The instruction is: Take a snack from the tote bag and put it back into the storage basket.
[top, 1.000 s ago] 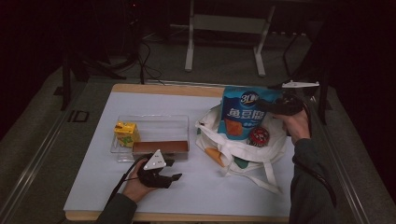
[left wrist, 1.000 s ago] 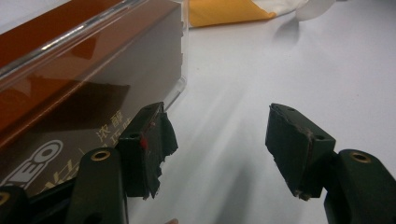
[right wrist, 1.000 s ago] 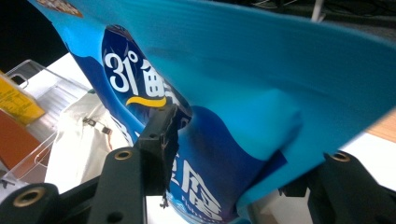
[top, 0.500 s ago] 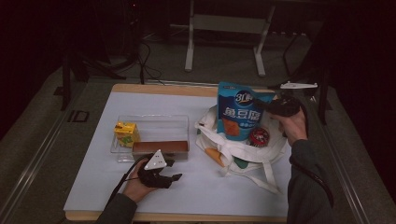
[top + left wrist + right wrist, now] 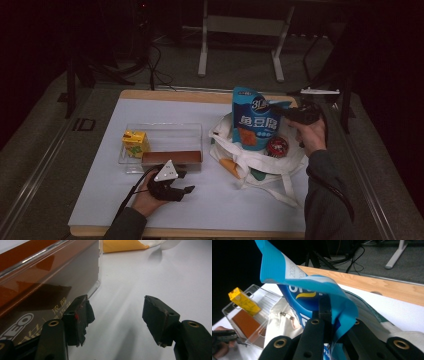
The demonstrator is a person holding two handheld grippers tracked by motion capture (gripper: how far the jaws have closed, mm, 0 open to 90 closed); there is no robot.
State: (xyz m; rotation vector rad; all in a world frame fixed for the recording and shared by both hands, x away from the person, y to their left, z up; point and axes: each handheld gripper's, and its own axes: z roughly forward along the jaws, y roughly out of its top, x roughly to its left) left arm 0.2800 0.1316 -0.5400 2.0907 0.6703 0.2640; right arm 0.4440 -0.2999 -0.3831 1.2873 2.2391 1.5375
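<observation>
Right gripper (image 5: 292,114) has just clamped the top edge of the tall blue foil snack bag (image 5: 252,125), upright in the white tote bag (image 5: 260,162); the clear plastic tray (image 5: 162,134) lies leftward, by the idle, open left gripper (image 5: 186,190).

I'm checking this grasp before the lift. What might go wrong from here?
The right claw pinches only the blue pouch's crumpled top edge, so it may slip or tear. The pouch stands in the white bag, beside a red can; lifting could snag the bag or tip the can.

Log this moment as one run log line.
right gripper: just closed on blue snack bag | bag above white tote | left gripper: open, empty, beside clear tray
</observation>
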